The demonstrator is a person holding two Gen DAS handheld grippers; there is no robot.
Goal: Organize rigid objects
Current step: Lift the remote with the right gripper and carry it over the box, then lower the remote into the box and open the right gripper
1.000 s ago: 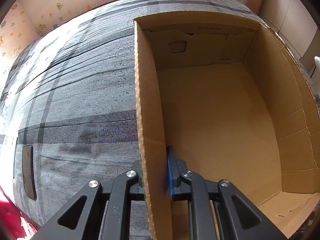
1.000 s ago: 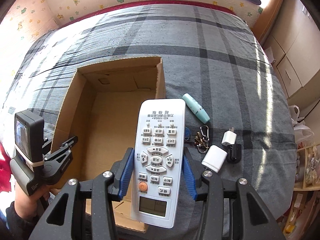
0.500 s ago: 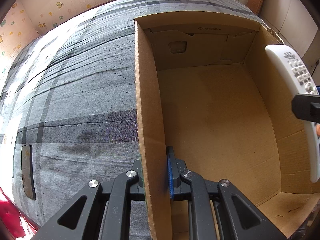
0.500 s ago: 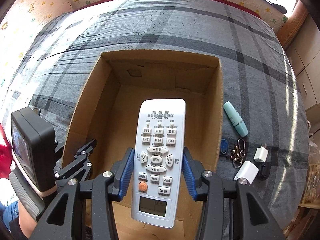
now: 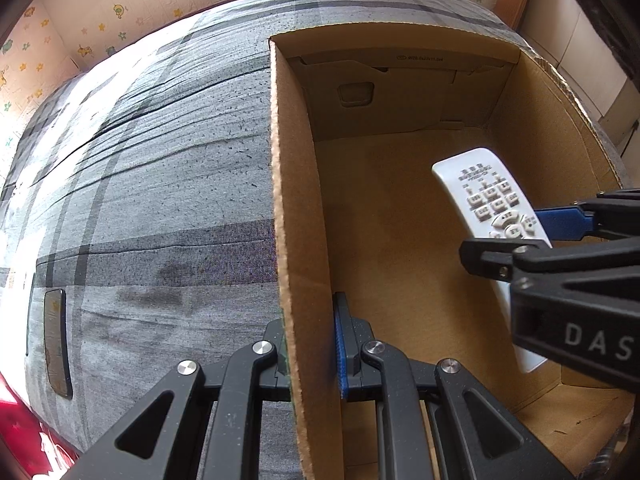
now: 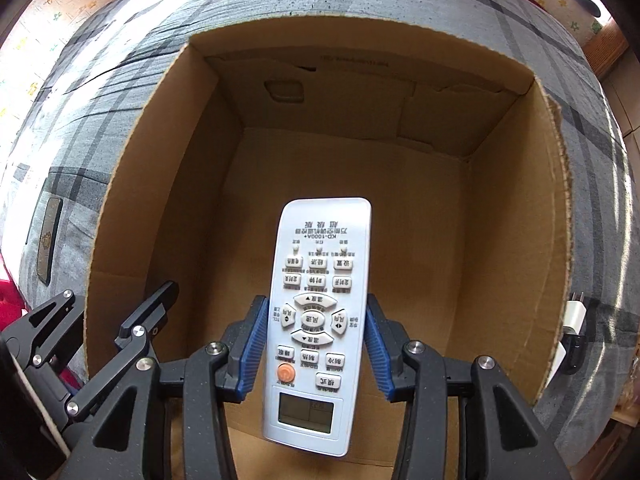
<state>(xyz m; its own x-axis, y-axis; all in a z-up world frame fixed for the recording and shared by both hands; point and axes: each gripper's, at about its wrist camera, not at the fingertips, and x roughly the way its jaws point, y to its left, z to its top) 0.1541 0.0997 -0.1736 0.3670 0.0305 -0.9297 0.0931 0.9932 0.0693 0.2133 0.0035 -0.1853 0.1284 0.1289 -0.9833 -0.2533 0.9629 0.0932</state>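
Step in hand: the remote control point(image 6: 318, 320) is being carried into the cardboard box point(image 6: 516, 208), which stands on the bed point(image 6: 120, 80); this reads as a placing move not yet finished.
Right gripper point(image 6: 316, 350): its jaws are clenched on the remote's two long edges, at about the middle of its length, blue pads flat against the white casing.
Left gripper point(image 5: 310, 350): its jaws are pinched on the box's left wall, one finger outside and one inside, holding the box steady.
Where the remote is: over the box's open mouth, within the walls as seen from above, and in the left wrist view toward the right side of the box. Whether it touches the floor of the box cannot be told.
Long axis: it runs along the line of the right gripper's fingers, so the remote points forward out of the jaws.
Which way it points: the plain end leads toward the box's far wall and floor; the small screen end sits back near the gripper body; the buttons face the camera.
Key relation: bare cardboard floor lies straight ahead of the leading end, with nothing else seen inside.
Nearer hand: the right, which already holds it.
Likely need: lower, then let go.
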